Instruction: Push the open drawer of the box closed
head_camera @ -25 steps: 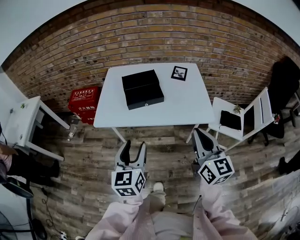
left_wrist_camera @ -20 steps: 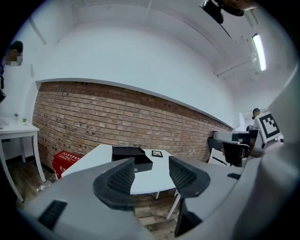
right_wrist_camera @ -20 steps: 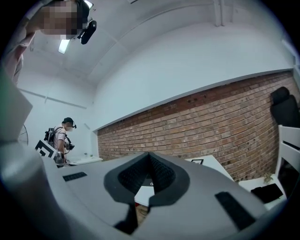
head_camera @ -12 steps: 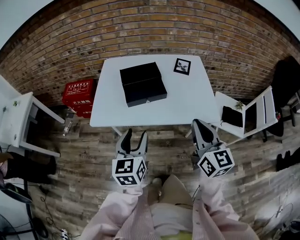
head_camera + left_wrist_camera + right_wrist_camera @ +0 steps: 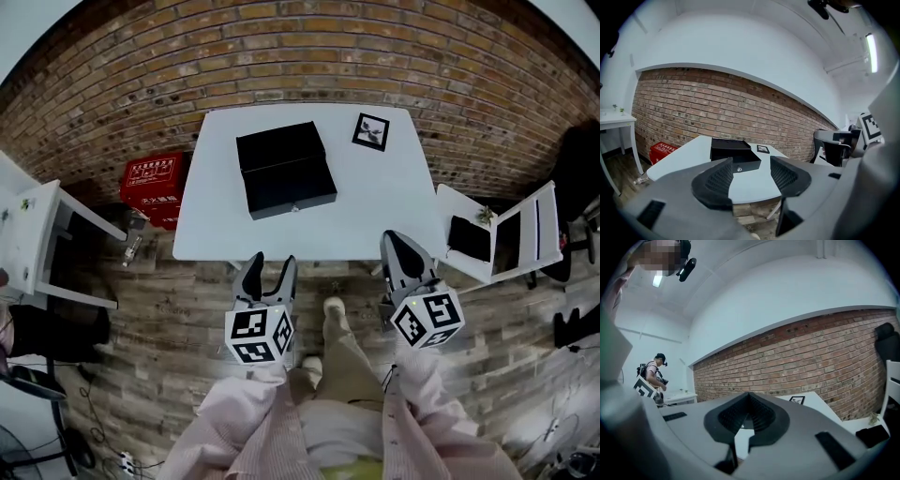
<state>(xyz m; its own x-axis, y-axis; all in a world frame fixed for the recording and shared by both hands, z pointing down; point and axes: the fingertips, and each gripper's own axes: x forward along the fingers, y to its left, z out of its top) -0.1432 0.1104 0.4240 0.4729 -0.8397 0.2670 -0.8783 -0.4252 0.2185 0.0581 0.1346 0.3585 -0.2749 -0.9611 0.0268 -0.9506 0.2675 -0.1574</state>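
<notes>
A black box [image 5: 279,148] lies on the white table [image 5: 375,206], its drawer [image 5: 292,187] pulled out toward me with a small knob on the front. My left gripper [image 5: 269,264] hangs just short of the table's near edge, below the box; its jaws are opening with nothing between them. In the left gripper view the box [image 5: 733,152] shows beyond the left gripper [image 5: 751,176]. My right gripper [image 5: 398,246] is shut and empty at the table's near right corner. The right gripper view shows the right gripper [image 5: 749,416] with its pads together.
A small framed picture [image 5: 371,131] lies at the table's far right. On the floor to the left are a red case [image 5: 150,186] and a white side table [image 5: 37,234]. A white chair [image 5: 502,234] stands right. A brick wall [image 5: 300,56] runs behind. Another person [image 5: 654,373] stands far left.
I have stepped toward the table, one leg now forward. Both grippers are nearer its front edge. The box has not moved.
</notes>
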